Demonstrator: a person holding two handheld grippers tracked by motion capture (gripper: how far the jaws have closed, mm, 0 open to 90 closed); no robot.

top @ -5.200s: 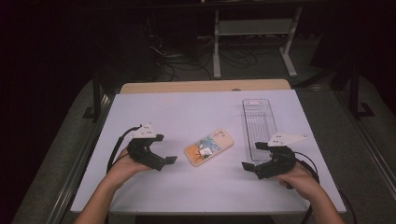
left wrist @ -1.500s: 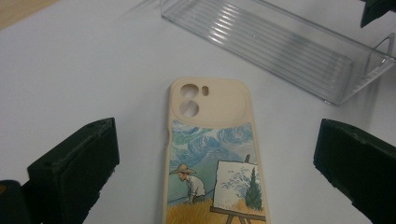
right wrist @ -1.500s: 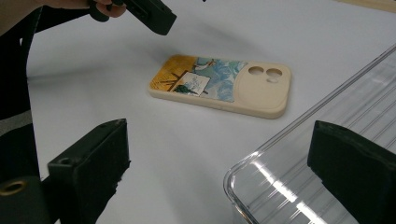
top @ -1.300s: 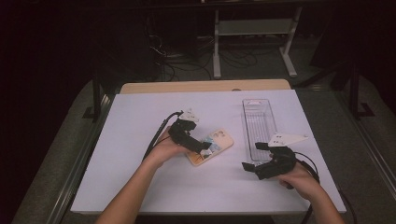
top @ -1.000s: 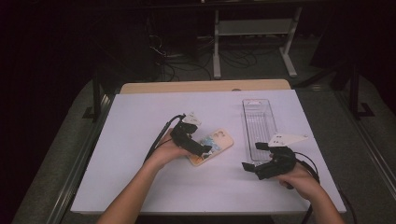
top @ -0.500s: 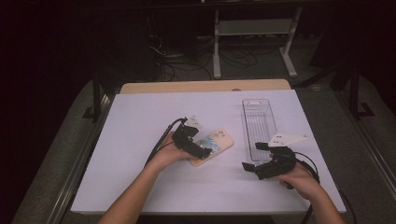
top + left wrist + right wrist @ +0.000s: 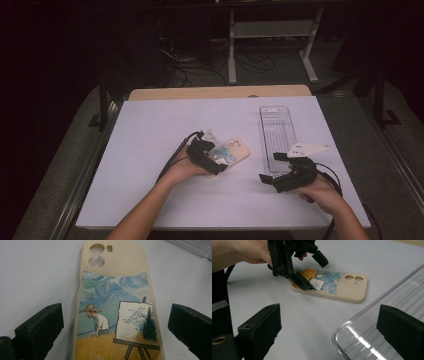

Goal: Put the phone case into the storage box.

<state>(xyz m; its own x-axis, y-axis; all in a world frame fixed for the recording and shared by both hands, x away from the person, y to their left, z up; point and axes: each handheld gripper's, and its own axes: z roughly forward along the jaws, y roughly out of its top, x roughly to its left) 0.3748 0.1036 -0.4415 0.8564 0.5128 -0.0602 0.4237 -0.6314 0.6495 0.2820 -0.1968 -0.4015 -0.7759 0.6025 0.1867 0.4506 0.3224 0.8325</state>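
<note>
A beige phone case (image 7: 236, 151) printed with a painter in a wheat field lies flat on the white table, camera cut-outs pointing away from my left gripper. My left gripper (image 7: 216, 164) is open and straddles the case's painted end. In the left gripper view the case (image 7: 115, 290) lies between the two jaws with a gap on each side of my left gripper (image 7: 115, 332). My right gripper (image 7: 272, 168) is open near the table's front right, nothing between its jaws. The right gripper view (image 7: 329, 335) shows the case (image 7: 344, 287) and the left gripper (image 7: 313, 271) over it.
A long clear plastic tray (image 7: 277, 130) lies lengthwise right of the case, its near corner (image 7: 372, 322) just ahead of my right gripper. The white table top (image 7: 150, 130) is bare to the left. Dark floor, cables and a metal stand lie beyond the far edge.
My left gripper has crossed from the table's left side to the phone case and settled over its near end, jaws open. The right gripper and the tray have stayed put.
</note>
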